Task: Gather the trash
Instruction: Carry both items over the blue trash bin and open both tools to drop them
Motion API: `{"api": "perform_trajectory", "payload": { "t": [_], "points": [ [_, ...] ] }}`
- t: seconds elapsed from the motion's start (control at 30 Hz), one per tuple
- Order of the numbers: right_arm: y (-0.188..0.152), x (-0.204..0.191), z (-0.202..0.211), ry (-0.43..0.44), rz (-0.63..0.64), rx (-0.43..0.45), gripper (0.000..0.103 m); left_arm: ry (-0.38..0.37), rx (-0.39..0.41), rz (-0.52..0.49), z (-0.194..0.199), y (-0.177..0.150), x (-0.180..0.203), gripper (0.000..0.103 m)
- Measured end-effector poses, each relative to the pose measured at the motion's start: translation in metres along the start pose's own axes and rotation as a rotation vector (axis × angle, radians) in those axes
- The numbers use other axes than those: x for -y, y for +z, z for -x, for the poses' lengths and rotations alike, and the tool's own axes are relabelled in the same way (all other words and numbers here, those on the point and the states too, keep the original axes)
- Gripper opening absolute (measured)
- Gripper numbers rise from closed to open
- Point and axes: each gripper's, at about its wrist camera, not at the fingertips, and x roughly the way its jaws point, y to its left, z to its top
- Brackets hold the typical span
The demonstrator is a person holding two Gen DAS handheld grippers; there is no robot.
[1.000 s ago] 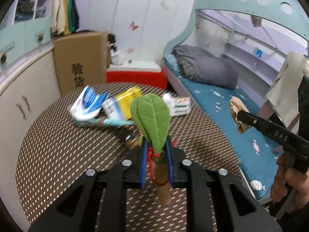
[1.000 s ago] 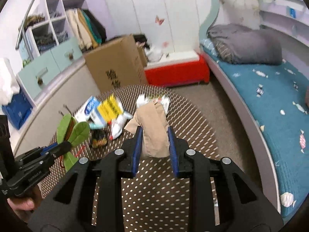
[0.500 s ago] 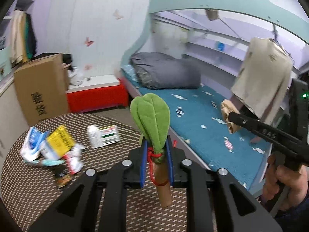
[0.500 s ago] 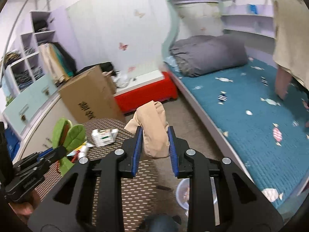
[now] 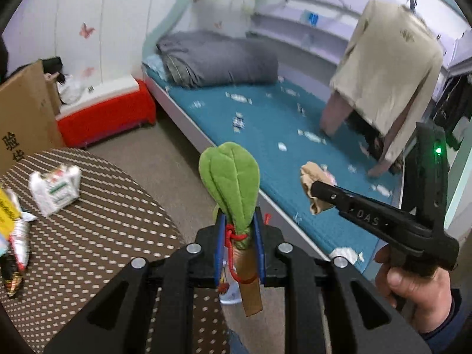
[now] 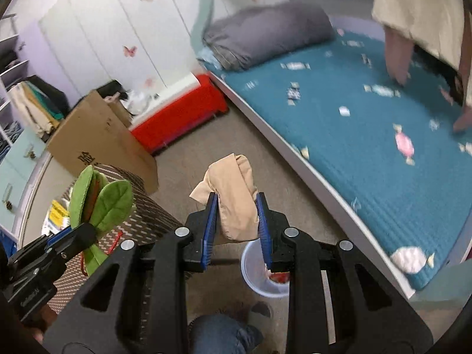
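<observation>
Beside teal bed [image 6: 368,147], brown dotted round table [image 5: 88,236] carries leftover wrappers [image 5: 17,236] and white packet [image 5: 56,188]. Clear bin [image 6: 259,277] on floor directly under right gripper [image 6: 236,221], clenched on beige crumpled cloth [image 6: 236,194]. Left gripper [image 5: 239,244] clamped on green plush leaf [image 5: 230,183], near table edge.

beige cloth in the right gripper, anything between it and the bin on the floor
Nothing visible. The beige cloth sits clamped in the right gripper, and the bin stands open on the floor just below it, with only the gripper's own fingers crossing the view.
</observation>
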Motion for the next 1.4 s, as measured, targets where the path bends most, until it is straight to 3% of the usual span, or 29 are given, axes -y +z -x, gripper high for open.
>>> {"api": "perform_trajectory", "payload": {
  "t": [0.27, 0.63, 0.73, 0.8, 0.87, 0.9, 0.93, 1.07, 1.1, 1.4],
  "points": [
    [-0.015, 0.036, -0.056, -0.025, -0.068, -0.117, 0.026, -0.005, -0.153, 0.004, -0.072, -0.009, 0.008, 0.017],
    [-0.026, 0.065, -0.104, -0.025, -0.153, -0.214, 0.026, 0.024, -0.306, -0.054, -0.134, -0.008, 0.023, 0.018],
    [-0.028, 0.070, -0.112, -0.021, -0.180, -0.235, 0.029, 0.026, -0.355, -0.076, -0.146, -0.011, 0.026, 0.021],
    [-0.029, 0.074, -0.115, -0.023, -0.194, -0.245, 0.031, 0.024, -0.386, -0.095, -0.151, -0.012, 0.027, 0.034],
    [-0.030, 0.076, -0.118, -0.021, -0.204, -0.252, 0.041, 0.053, -0.381, -0.106, -0.150, -0.010, 0.028, 0.084],
    [-0.031, 0.077, -0.117, -0.025, -0.211, -0.245, 0.056, 0.074, -0.365, -0.105, -0.147, -0.008, 0.027, 0.085],
    [-0.031, 0.078, -0.116, -0.029, -0.219, -0.240, 0.064, 0.070, -0.351, -0.107, -0.145, -0.006, 0.027, 0.085],
    [-0.030, 0.087, -0.107, -0.027, -0.274, -0.205, 0.086, 0.069, -0.321, -0.105, -0.139, -0.004, 0.027, 0.086],
    [-0.029, 0.088, -0.104, -0.025, -0.281, -0.192, 0.096, 0.069, -0.310, -0.104, -0.136, -0.004, 0.027, 0.086],
    [-0.021, 0.073, -0.065, -0.076, -0.248, -0.115, 0.097, 0.068, -0.196, -0.089, -0.097, -0.003, 0.030, 0.089]
  ]
}}
